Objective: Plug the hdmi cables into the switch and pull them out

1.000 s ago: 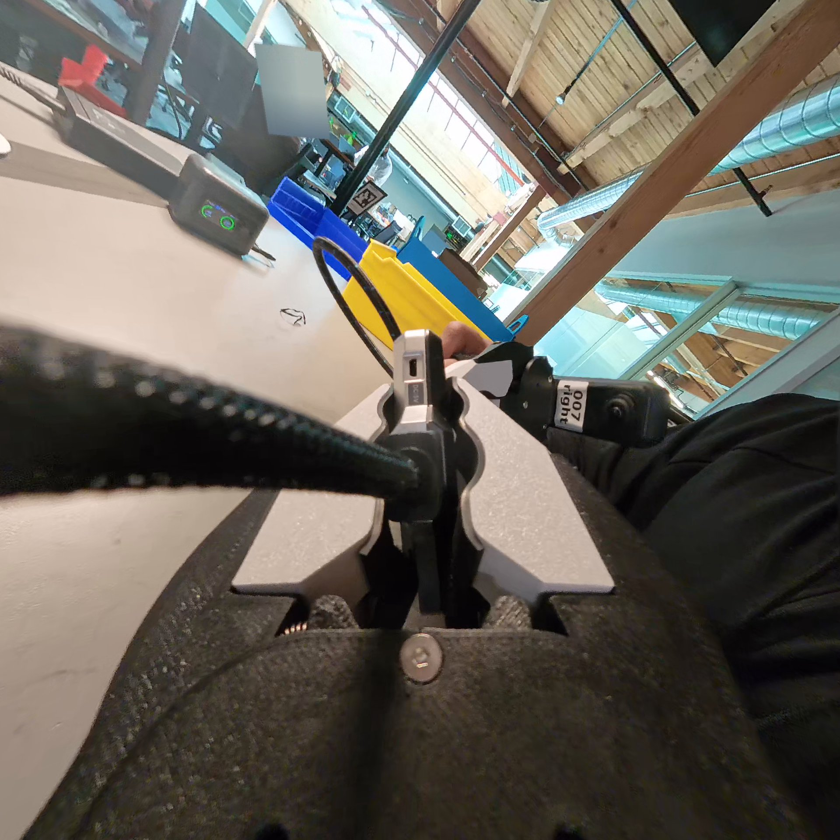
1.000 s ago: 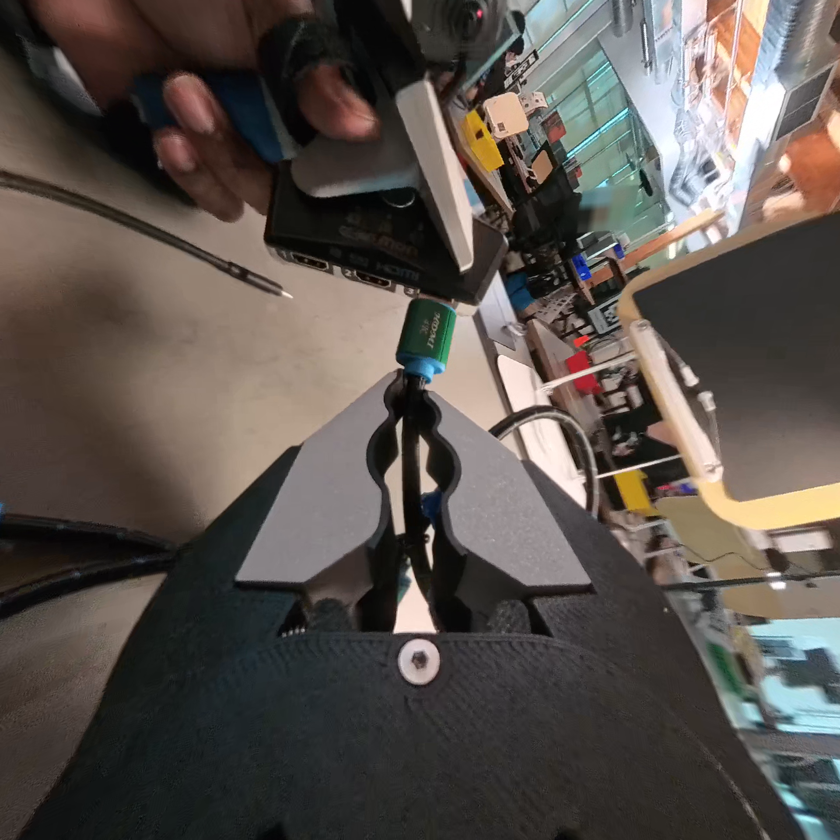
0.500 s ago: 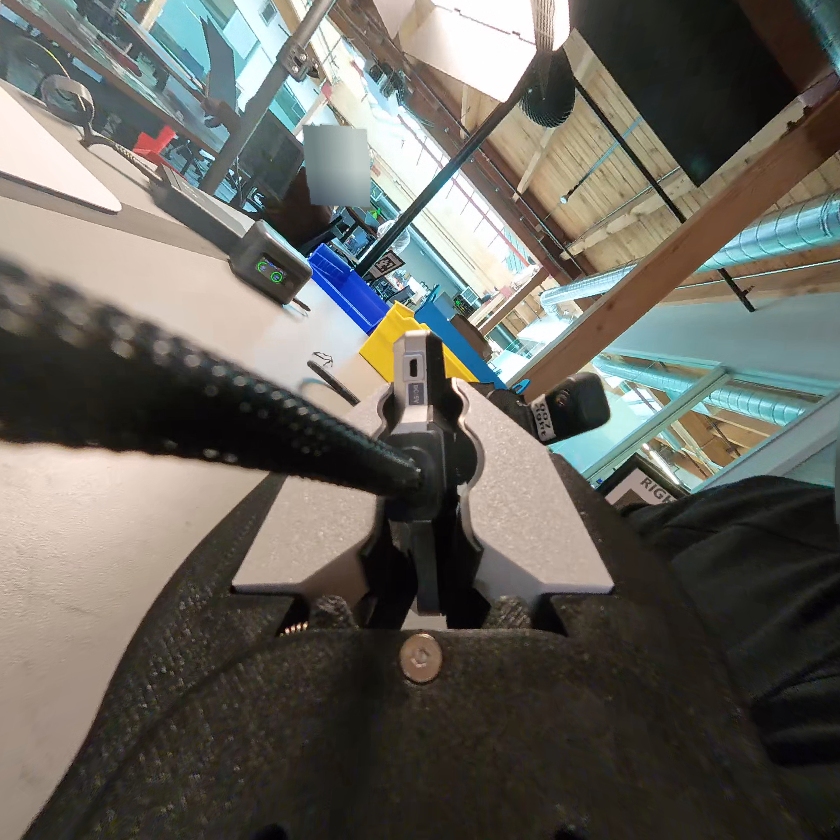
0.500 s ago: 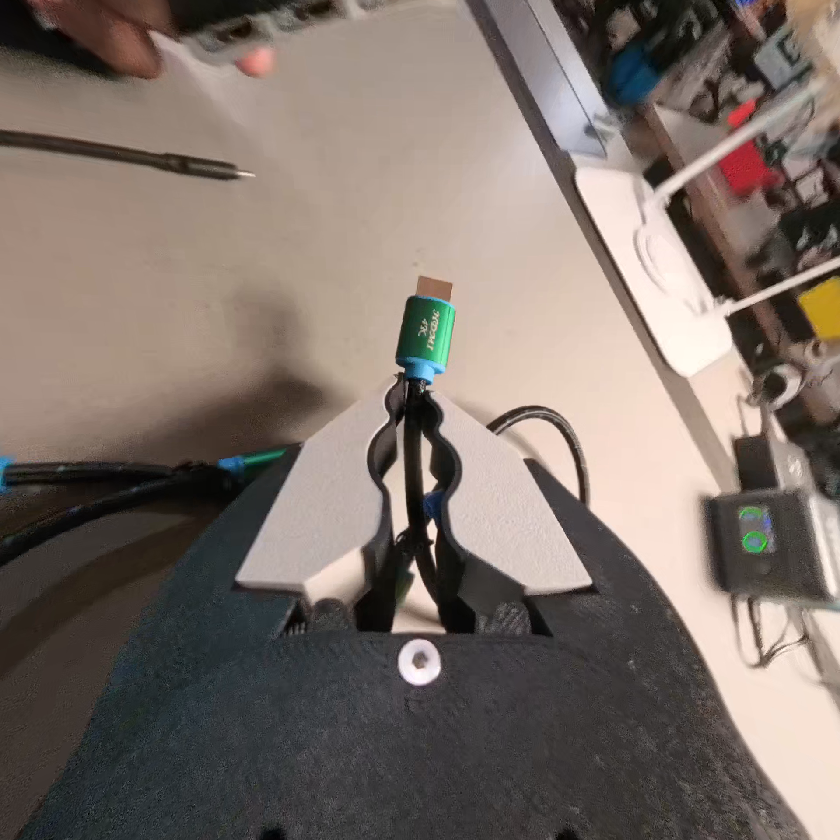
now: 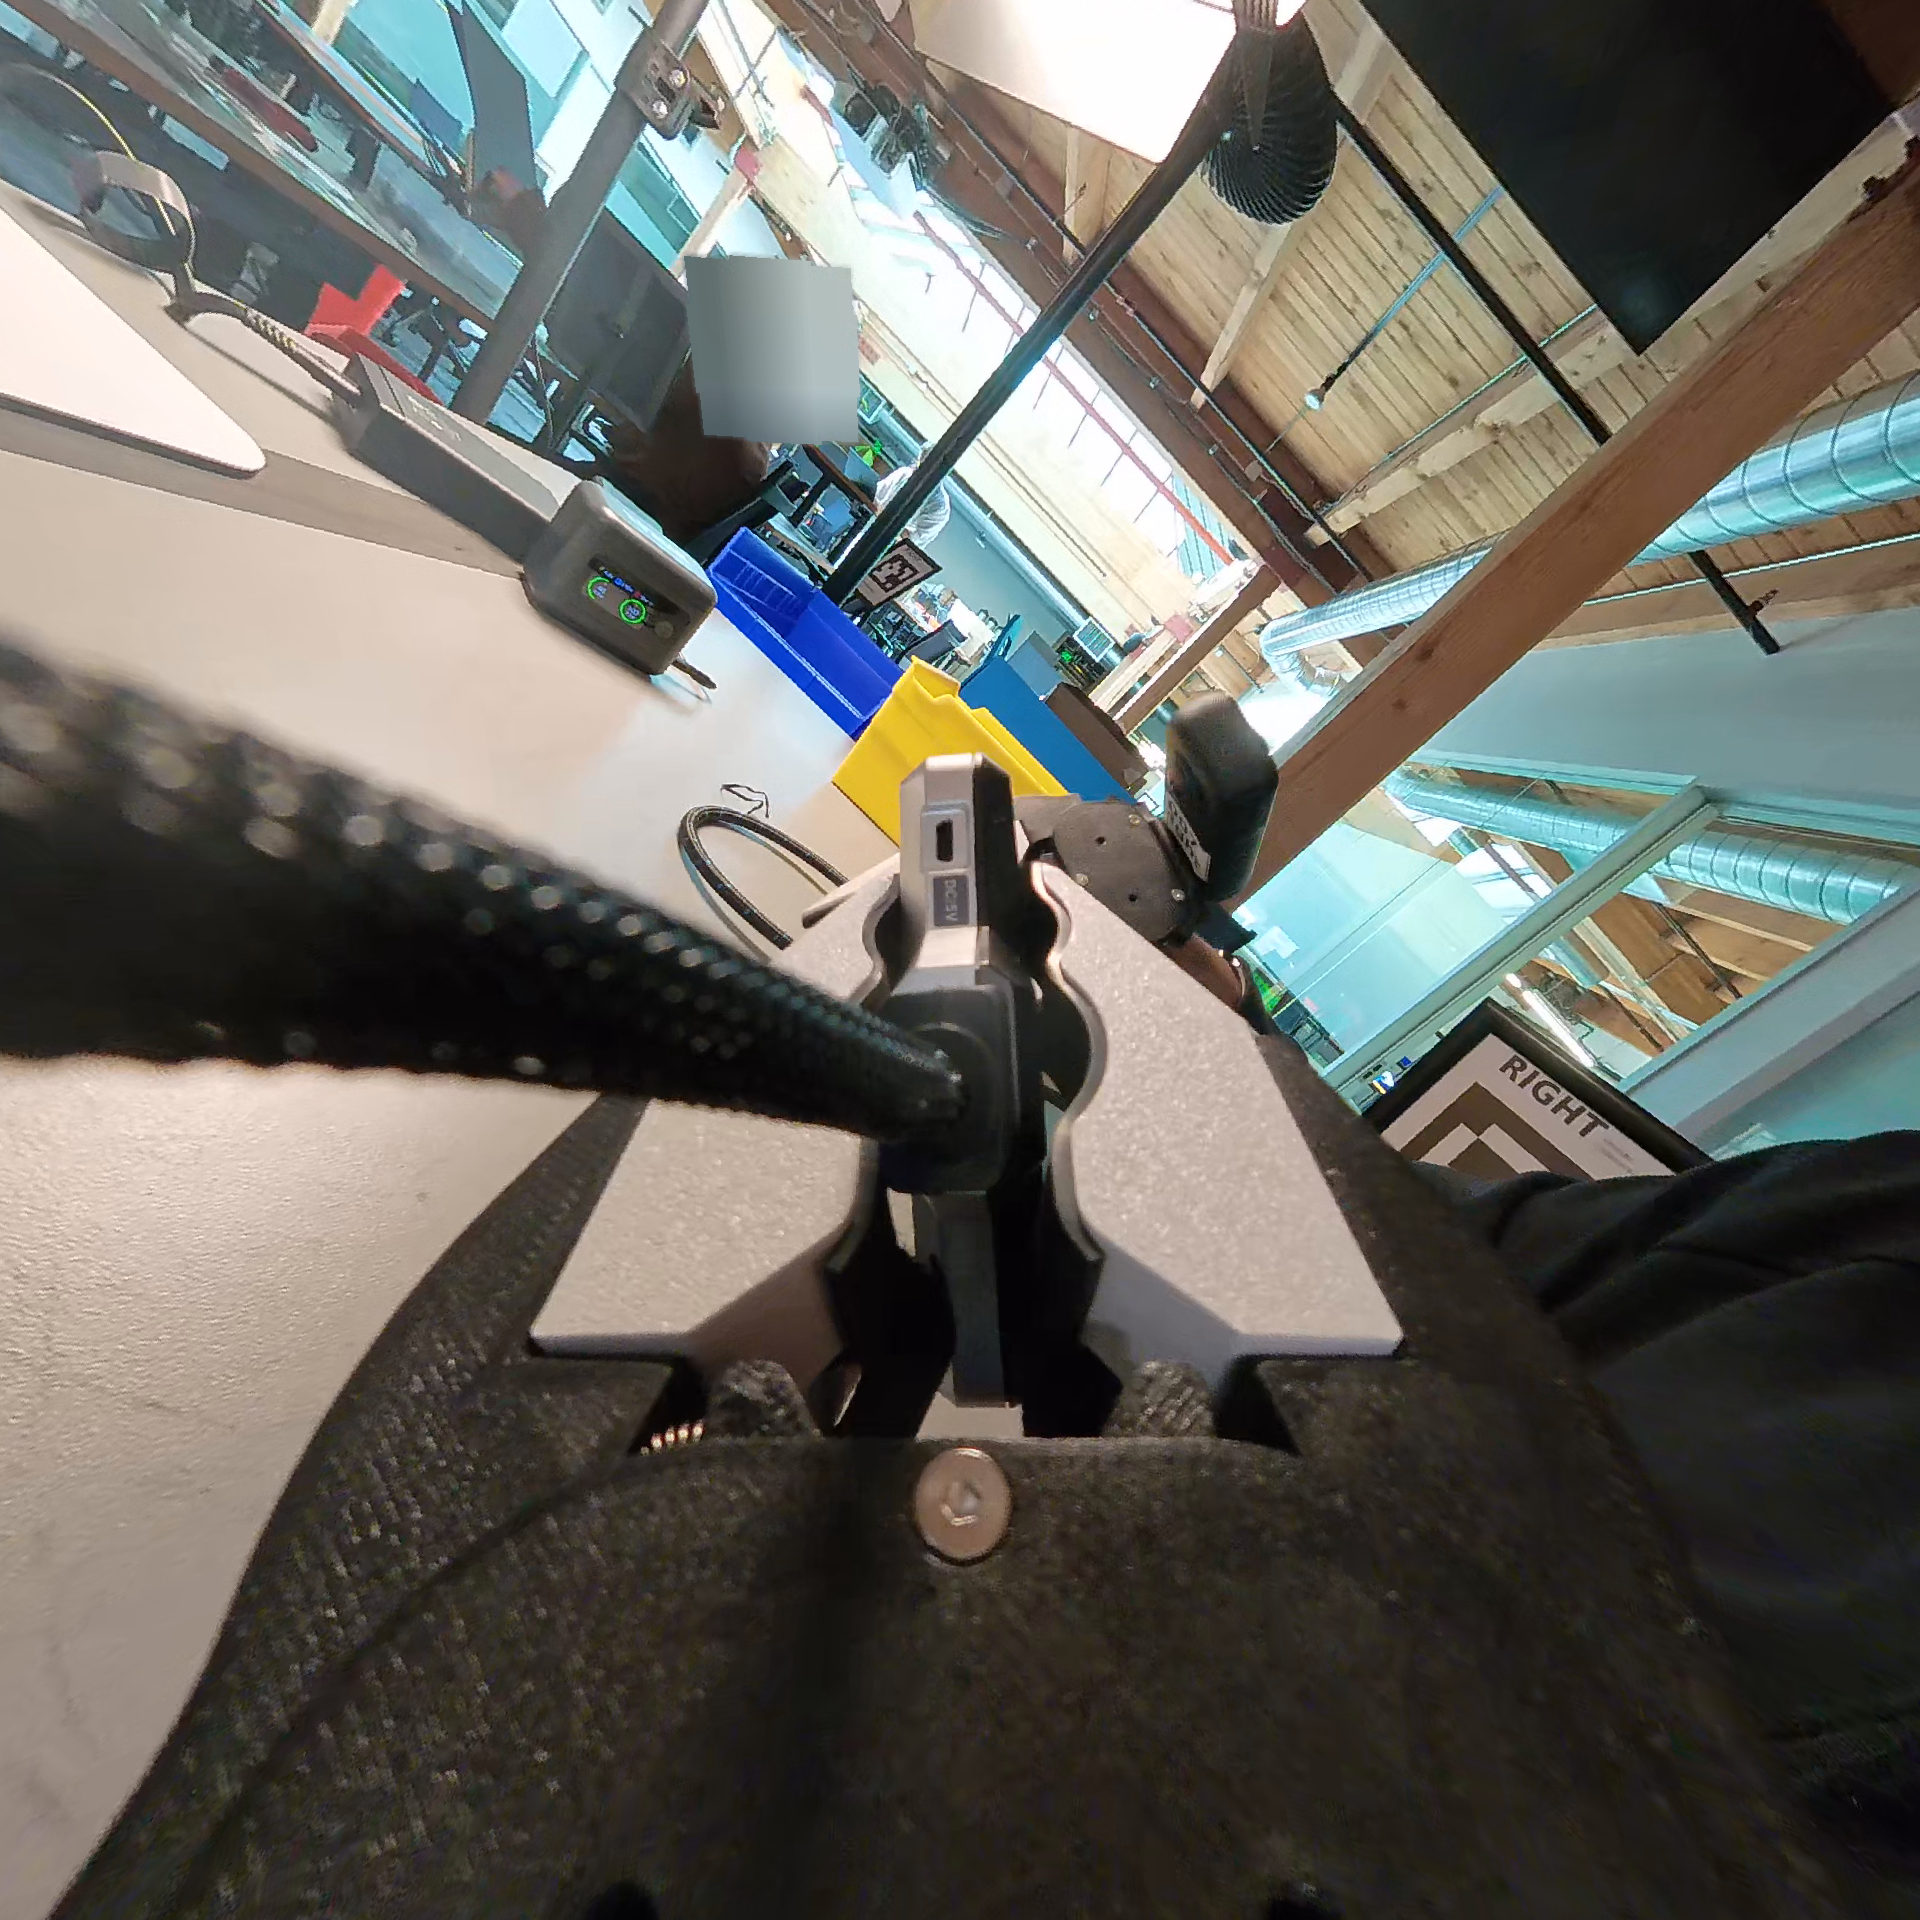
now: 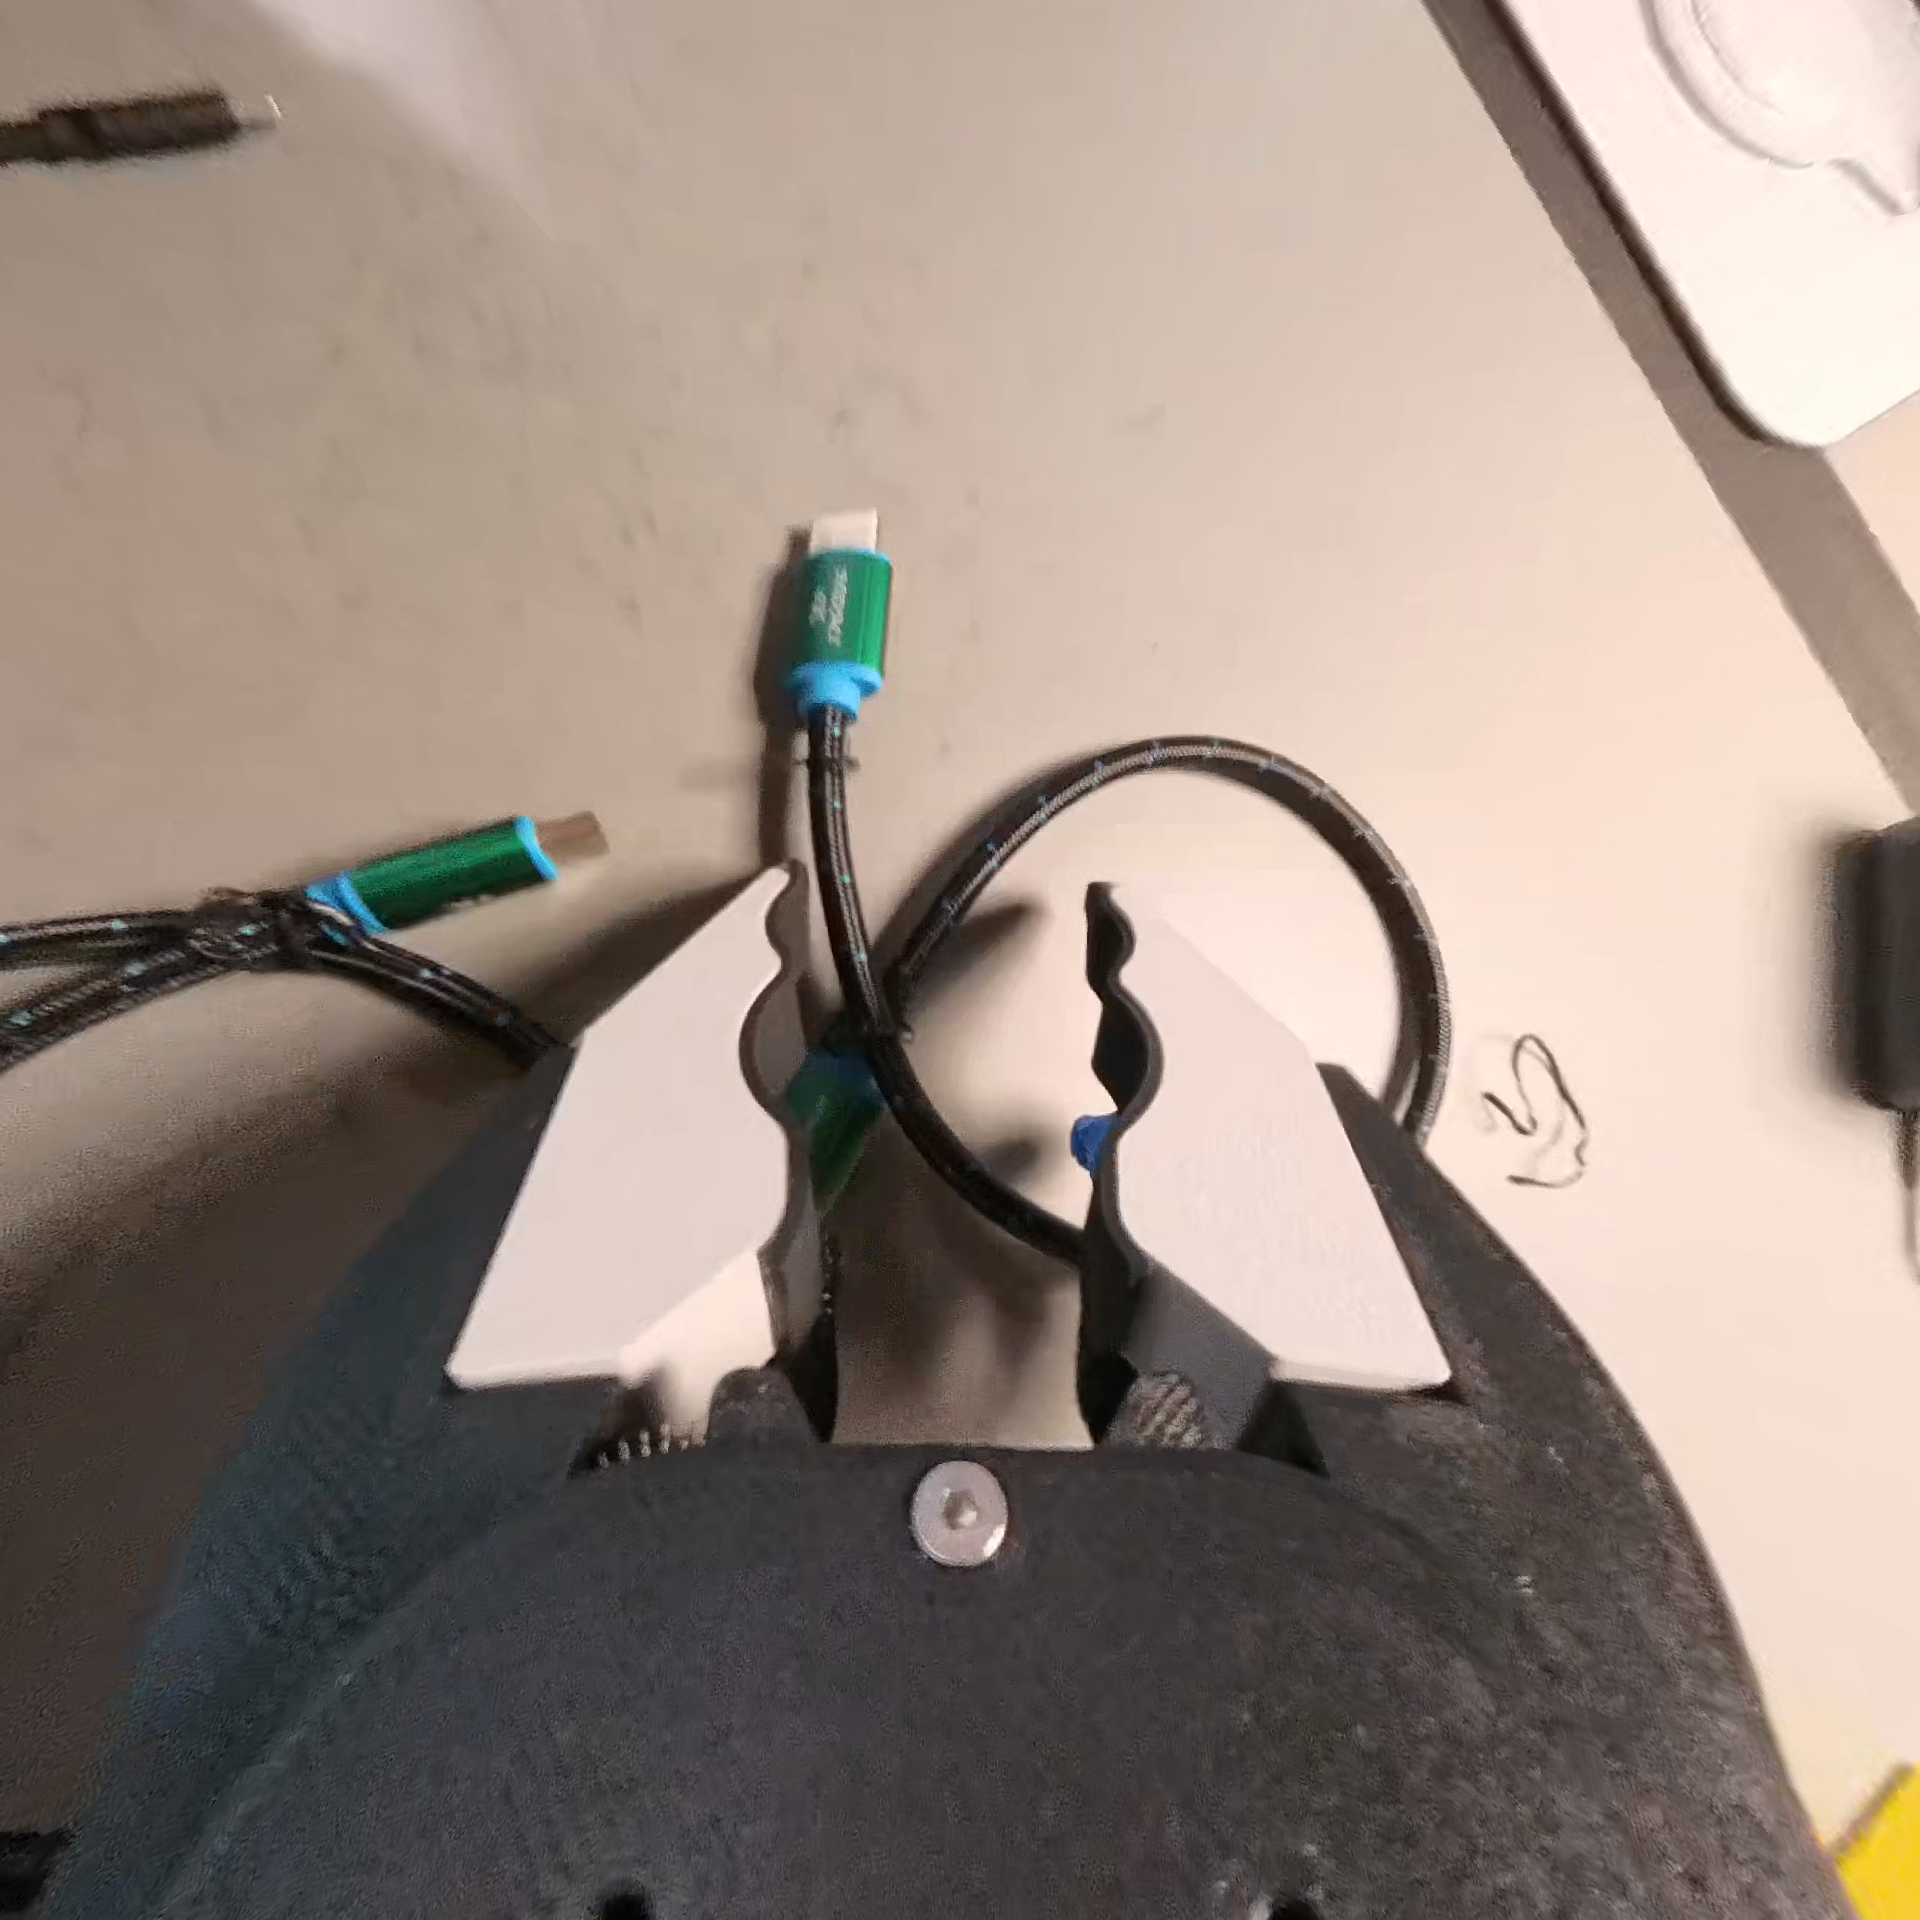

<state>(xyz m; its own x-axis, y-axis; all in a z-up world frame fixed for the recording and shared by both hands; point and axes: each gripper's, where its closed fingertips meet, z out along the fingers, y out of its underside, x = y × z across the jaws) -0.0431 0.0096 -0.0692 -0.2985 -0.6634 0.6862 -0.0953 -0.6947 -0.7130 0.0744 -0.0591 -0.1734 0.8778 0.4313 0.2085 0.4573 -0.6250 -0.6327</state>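
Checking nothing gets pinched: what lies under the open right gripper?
Between the right gripper's open jaws, a black braided cable with a green plug lies on the beige table, crossing another green plug. Anything beneath the gripper's body is hidden.

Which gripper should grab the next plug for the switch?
Right. The right gripper is open, directly over the green plug lying on the table. The left gripper is shut on the switch, so it's occupied.

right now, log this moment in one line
left claw: shut on switch | right claw: open | green hdmi plug: loose on table
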